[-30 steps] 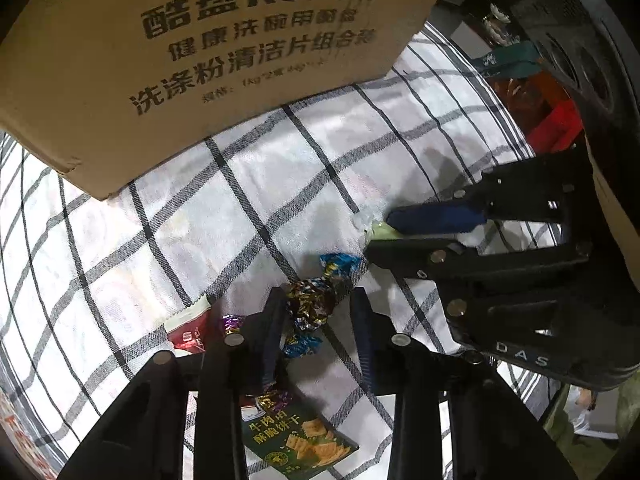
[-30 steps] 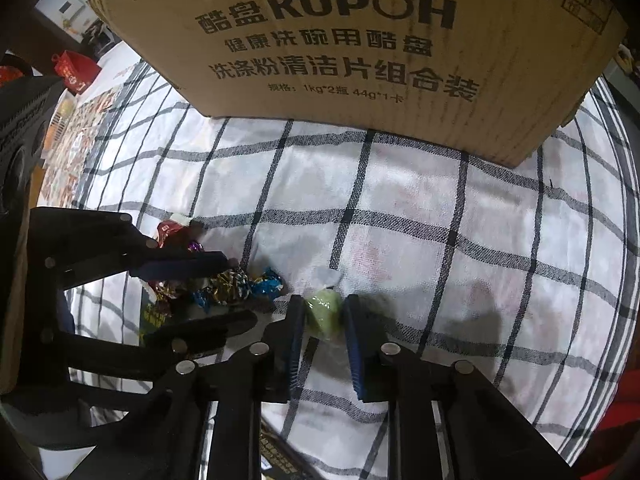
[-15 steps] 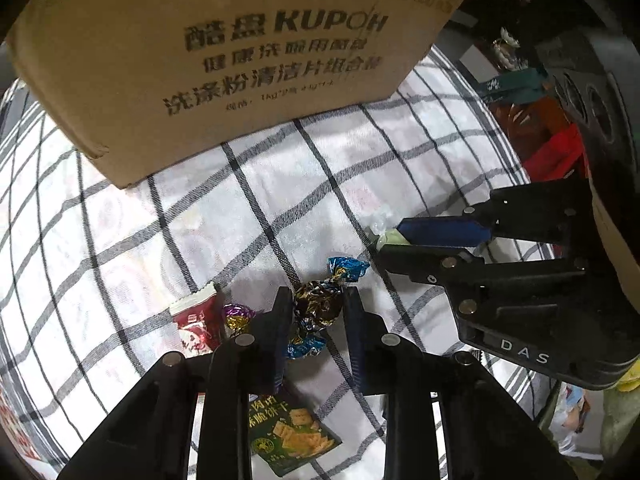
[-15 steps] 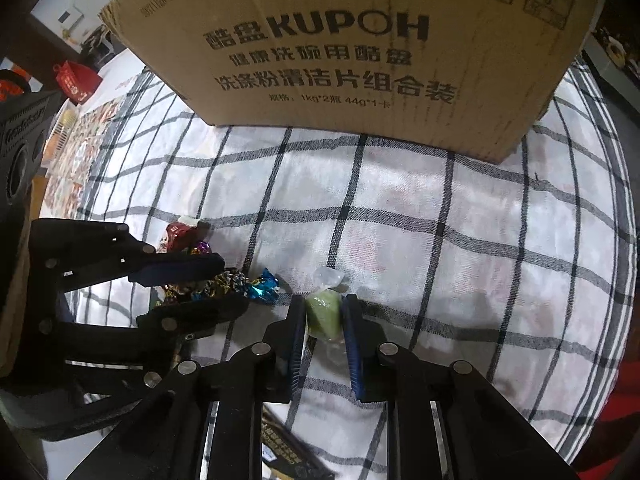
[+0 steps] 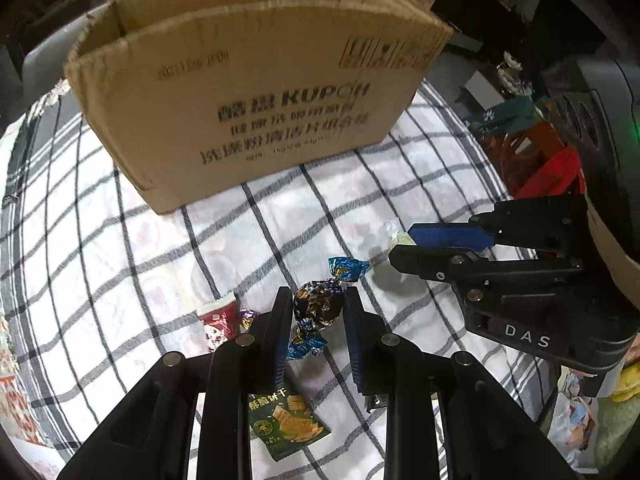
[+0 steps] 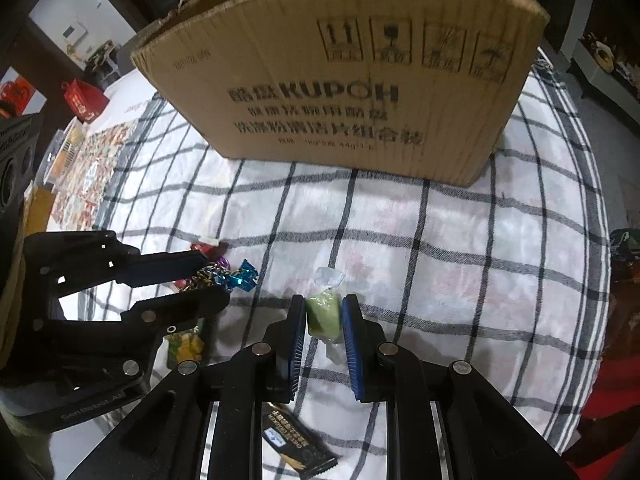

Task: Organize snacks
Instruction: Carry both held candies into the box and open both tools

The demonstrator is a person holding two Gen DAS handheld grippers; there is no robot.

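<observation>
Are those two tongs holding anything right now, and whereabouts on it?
Yes. The left tongs pinch the dark foil candy across its round middle; the right tongs squeeze the green candy by its sides.

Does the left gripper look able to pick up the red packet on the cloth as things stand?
Probably not yet. The left gripper is shut on the foil candy, so its jaws are occupied. The red packet lies close by on its left, uncovered, so once the candy is dropped it looks reachable.
</observation>
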